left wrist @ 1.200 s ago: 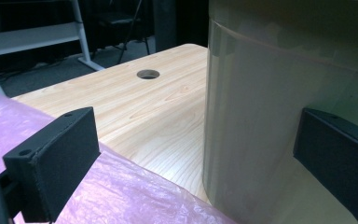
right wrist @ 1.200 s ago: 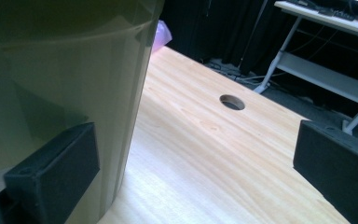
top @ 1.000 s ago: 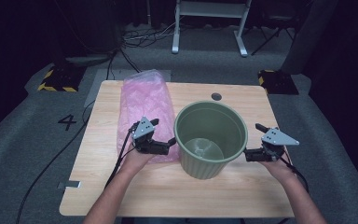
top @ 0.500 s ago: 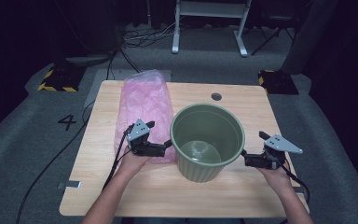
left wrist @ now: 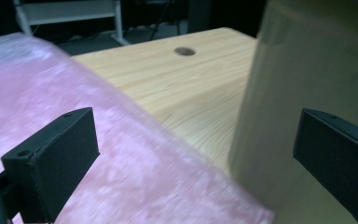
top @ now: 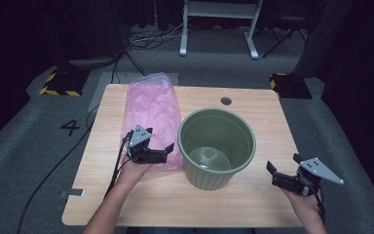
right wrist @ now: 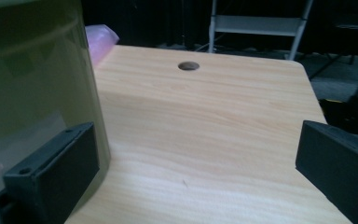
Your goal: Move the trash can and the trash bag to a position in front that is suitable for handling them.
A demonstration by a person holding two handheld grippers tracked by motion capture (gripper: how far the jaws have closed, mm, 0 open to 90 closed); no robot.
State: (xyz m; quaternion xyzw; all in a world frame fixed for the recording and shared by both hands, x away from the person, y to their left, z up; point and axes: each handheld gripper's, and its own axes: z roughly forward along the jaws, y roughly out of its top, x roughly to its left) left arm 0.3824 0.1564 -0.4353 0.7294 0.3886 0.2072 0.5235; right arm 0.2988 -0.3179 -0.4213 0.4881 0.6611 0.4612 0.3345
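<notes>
Two grippers sit beside a green pot [top: 216, 146] standing upright mid-bench. The left gripper [top: 168, 150] is spread wide, over the near end of a pink plastic bag [top: 152, 112] lying just left of the pot. The right gripper [top: 282, 170] is spread wide too, off to the pot's right, holding nothing. Something pale lies in the pot's bottom, maybe water; it is hard to tell. The wooden bench [top: 253, 102] has a small round hole [top: 226, 101].

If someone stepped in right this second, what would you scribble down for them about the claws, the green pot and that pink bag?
Left claw: open, over the pink plastic bag, holding nothing.
Right claw: open, holding nothing, off the pot's right side.
Green plastic pot: upright at mid-table, not gripped, beside the bag's right edge.
Done: nothing gripped yet.
Left, probably: grasp the bag and get it into the pot.
</notes>
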